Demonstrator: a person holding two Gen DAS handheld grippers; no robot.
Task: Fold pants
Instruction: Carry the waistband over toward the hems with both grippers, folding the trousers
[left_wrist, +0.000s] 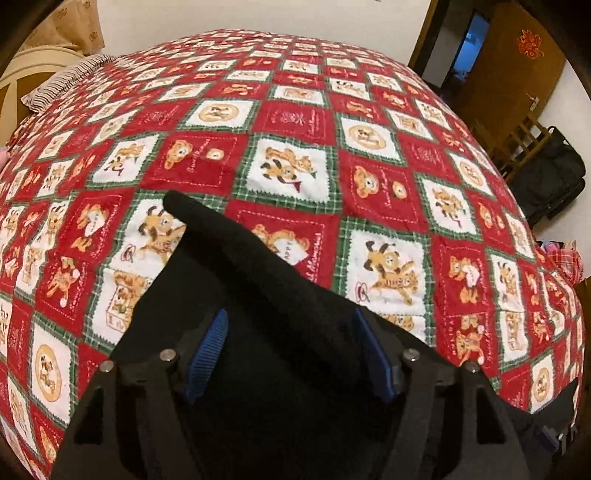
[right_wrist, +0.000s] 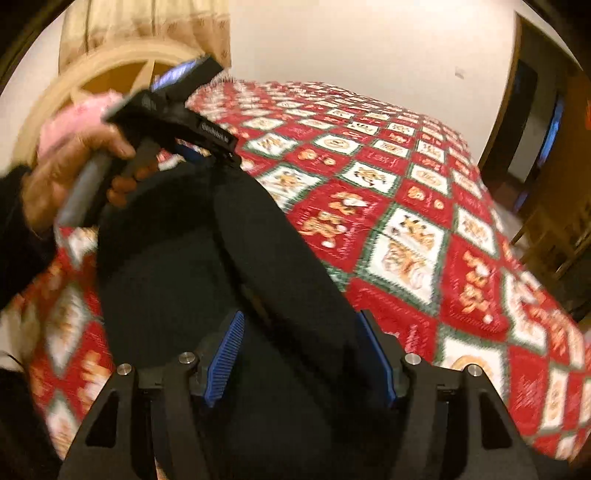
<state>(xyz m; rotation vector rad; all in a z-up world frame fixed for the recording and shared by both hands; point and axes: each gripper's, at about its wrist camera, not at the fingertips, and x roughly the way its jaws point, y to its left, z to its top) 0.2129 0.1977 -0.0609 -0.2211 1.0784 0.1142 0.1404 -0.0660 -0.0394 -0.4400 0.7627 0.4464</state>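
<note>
Two fisheye views looked down along hand-held tongs at a bed. Left to right in the left wrist view: a striped pillow (left_wrist: 66, 83) lay at the bed's far left edge, in front of a pale curved headboard (left_wrist: 35, 64). The bedspread (left_wrist: 295, 122), a patchwork of red and white squares with green plaid borders and cartoon bears, filled most of the picture. The black pants (left_wrist: 258, 280) lay on it at the near edge, a thick folded ridge running from upper left to lower right. The left tongs (left_wrist: 291, 354) stood wide, blue ribbed pads on either side of the ridge, the pads not pressing the cloth. At far right were a brown door (left_wrist: 517, 74), a wooden rack and a black bag (left_wrist: 554, 177) on the floor.

In the right wrist view, blurred, a person's hand (right_wrist: 70, 173) at far left gripped the handle of the left tongs, with a dark sleeve below and something pink behind. That tool's tip sat at the top edge of the pants (right_wrist: 229, 258), which spread as a dark mass from there down to the near edge. The right tongs (right_wrist: 303, 358) were also wide, blue pads flanking a fold of the black cloth without squeezing it. To the right ran the bedspread (right_wrist: 424, 206), then a white wall and a dark doorway (right_wrist: 532, 122).
</note>
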